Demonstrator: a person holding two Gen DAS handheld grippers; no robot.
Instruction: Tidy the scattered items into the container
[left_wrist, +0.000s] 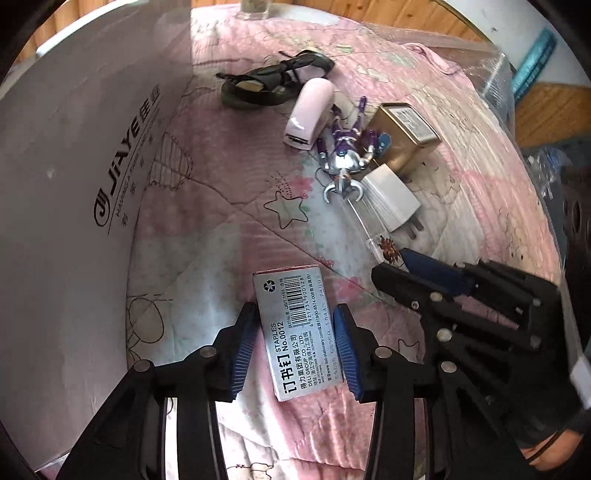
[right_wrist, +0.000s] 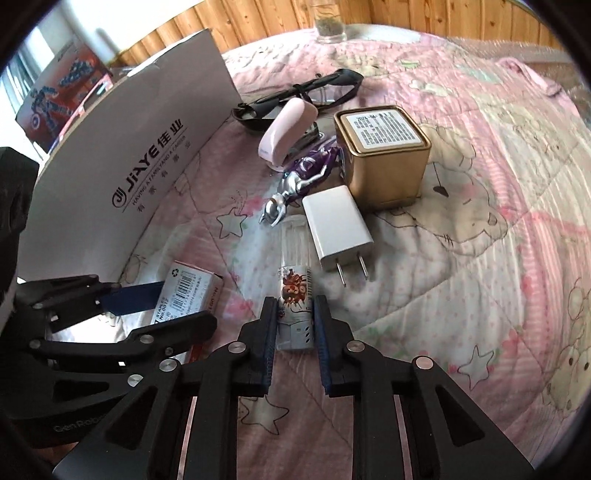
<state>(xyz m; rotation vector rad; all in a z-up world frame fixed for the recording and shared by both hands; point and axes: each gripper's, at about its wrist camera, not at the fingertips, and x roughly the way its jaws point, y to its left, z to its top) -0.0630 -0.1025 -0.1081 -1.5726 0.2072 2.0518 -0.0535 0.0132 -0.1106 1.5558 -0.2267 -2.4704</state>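
Left gripper (left_wrist: 295, 347) straddles the staple box (left_wrist: 298, 332) lying on the pink quilt (left_wrist: 229, 177); its blue pads sit at both long sides, seemingly touching — grip closed on it. Box label reads "STAPLES No.0012", "DELI GROUP CO.,LTD", with barcode. Right gripper (right_wrist: 295, 332) is closed on a clear tube (right_wrist: 295, 295) bearing a printed cartoon sticker. White carton wall (right_wrist: 147, 147), printed "JiAYE — HAVING A FAMILY AND A CAREER", stands at ten o'clock. At twelve o'clock of the tube: white charger (right_wrist: 338, 227), gold tin (right_wrist: 384, 158) with small-print label, toy figure (right_wrist: 295, 184), pink stapler (right_wrist: 288, 125), black glasses (right_wrist: 314, 92).
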